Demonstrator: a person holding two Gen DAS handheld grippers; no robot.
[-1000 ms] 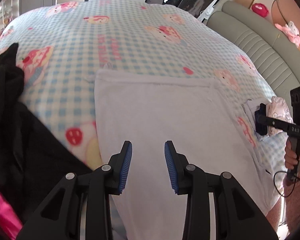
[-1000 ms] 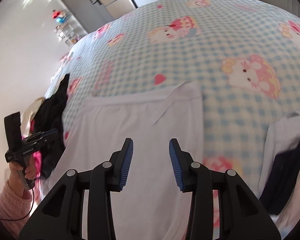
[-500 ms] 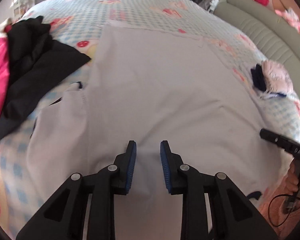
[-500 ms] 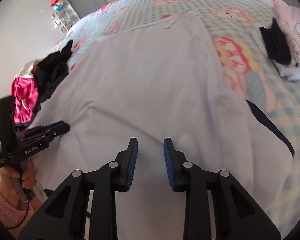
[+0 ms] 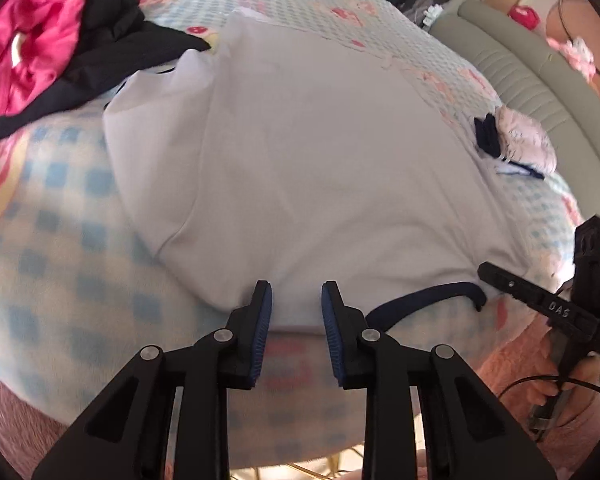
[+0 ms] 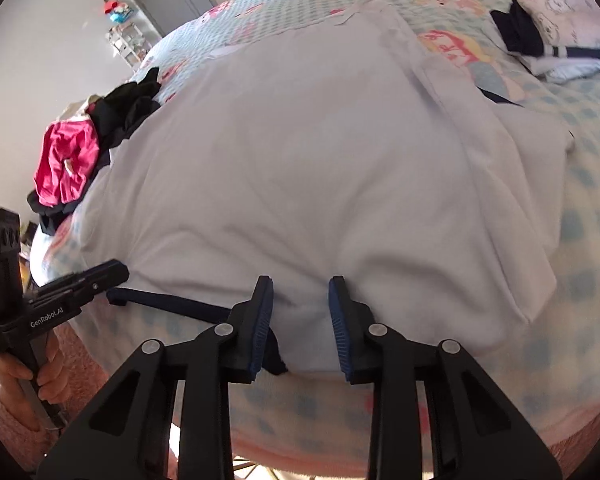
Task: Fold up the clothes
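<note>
I kept both the left gripper [image 5: 296, 304] and right gripper [image 6: 300, 300] narrowly parted and empty over the white shirt [image 5: 320, 152] at the bed's [image 5: 52, 240] near edge, meaning to pinch both shoulders evenly.

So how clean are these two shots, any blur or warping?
Left wrist: the checked blanket is smeared at lower left, the white shirt fairly sharp. Right wrist: the shirt bulges from fisheye, corners go black, the wall glares upper left.

- "DAS" in pale letters on the black body of the right gripper [image 5: 485, 270], seen from the left wrist view.
- "GenRobot.AI" in white letters on the black body of the left gripper [image 6: 114, 272], seen from the right wrist view; smaller print lower on its body is too small to read.
</note>
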